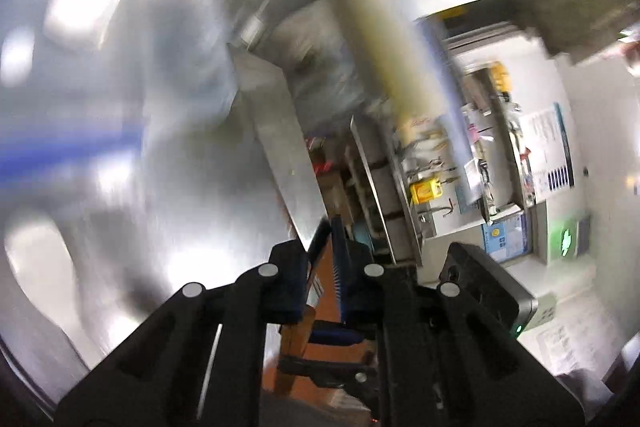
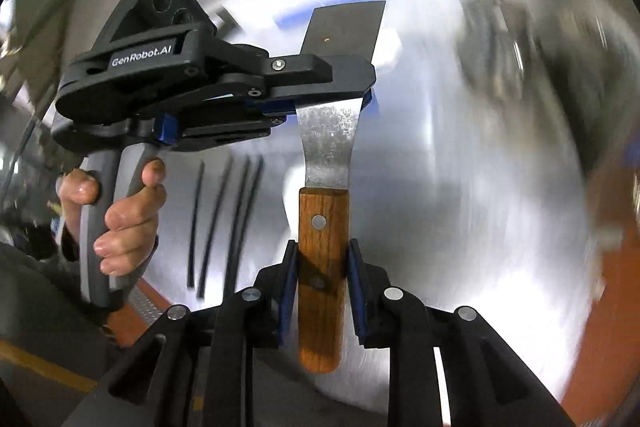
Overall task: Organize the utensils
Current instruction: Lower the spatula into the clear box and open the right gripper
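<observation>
Right now we hold the spatula above the steel counter: the right hand-held gripper clamps its wooden handle, the left hand-held gripper pinches its blade. It looks stiff, light and slick-bladed, so the handle seems safest.

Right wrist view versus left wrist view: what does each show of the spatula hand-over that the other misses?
Only the right wrist view shows the whole spatula: the right gripper shut on its wooden handle, the left gripper clamped across the metal blade, and the person's hand on the left grip. Only the left wrist view shows the blurred shelves and posters on the wall. Both show the steel table and the left gripper's near-shut fingers on the blade.
</observation>
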Available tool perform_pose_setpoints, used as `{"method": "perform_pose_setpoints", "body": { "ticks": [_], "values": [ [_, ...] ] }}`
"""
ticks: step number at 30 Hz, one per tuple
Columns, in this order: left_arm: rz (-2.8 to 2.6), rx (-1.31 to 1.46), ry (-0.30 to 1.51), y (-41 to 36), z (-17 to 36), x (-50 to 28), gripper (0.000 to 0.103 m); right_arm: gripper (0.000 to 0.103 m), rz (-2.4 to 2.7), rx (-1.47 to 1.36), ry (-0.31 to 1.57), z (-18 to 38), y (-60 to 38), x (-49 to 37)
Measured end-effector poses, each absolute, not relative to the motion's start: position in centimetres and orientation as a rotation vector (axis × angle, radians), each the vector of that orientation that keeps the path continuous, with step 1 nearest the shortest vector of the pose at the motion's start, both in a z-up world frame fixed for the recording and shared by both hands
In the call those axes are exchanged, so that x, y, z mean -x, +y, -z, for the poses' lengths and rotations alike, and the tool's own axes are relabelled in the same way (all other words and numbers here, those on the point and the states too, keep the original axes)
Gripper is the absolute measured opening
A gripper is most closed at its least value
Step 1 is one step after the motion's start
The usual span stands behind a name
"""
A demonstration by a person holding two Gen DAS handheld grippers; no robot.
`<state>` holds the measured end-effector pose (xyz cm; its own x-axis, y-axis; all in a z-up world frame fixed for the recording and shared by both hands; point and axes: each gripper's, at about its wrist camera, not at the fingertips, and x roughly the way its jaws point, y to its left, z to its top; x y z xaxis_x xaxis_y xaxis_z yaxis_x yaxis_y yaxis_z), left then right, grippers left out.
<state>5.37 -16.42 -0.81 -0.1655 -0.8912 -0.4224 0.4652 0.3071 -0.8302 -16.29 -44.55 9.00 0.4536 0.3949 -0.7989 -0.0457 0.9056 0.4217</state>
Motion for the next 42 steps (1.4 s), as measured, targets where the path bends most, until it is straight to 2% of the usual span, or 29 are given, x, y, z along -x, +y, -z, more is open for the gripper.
{"method": "perform_pose_setpoints", "body": {
  "ticks": [4, 8, 12, 19, 24, 32, 34, 36, 38, 42],
  "values": [
    [1.253, 0.388, 1.124, -16.6, -3.6, -11.8, 0.01, 0.025, -0.311, -0.314, 1.011, -12.4, -45.5, 7.8],
    [1.187, 0.367, 1.158, -17.6, -4.3, -19.7, 0.01, 0.026, -0.326, -0.311, 1.051, -11.8, -46.0, -0.8],
    [1.097, 0.358, 1.256, -18.5, -0.7, -24.9, 0.01, 0.026, -0.334, -0.366, 1.164, -8.6, -46.9, -7.2],
    [1.018, 0.505, 1.438, -18.5, 9.1, -29.1, 0.01, 0.027, -0.332, -0.509, 1.313, -3.5, -49.1, -11.6],
    [0.986, 0.48, 1.493, -19.5, 12.0, -29.8, 0.01, 0.026, -0.279, -0.506, 1.42, 0.3, -47.5, -13.4],
    [0.881, 0.338, 1.558, -21.2, 14.9, -29.8, 0.011, 0.026, -0.181, -0.445, 1.559, 2.1, -46.2, -15.6],
    [0.87, 0.311, 1.562, -21.6, 14.9, -29.6, 0.017, 0.026, -0.17, -0.443, 1.576, 2.7, -45.6, -15.9],
    [0.83, 0.235, 1.54, -22.1, 14.3, -29.6, 0.043, 0.026, -0.159, -0.434, 1.604, 3.3, -45.1, -16.1],
    [0.83, 0.187, 1.49, -22.4, 13.0, -29.3, 0.058, 0.029, -0.166, -0.436, 1.604, 3.4, -44.7, -16.3],
    [0.815, 0.12, 1.404, -21.4, 9.8, -28.3, 0.058, 0.031, -0.133, -0.382, 1.549, 1.0, -44.2, -16.1]
  ]
}}
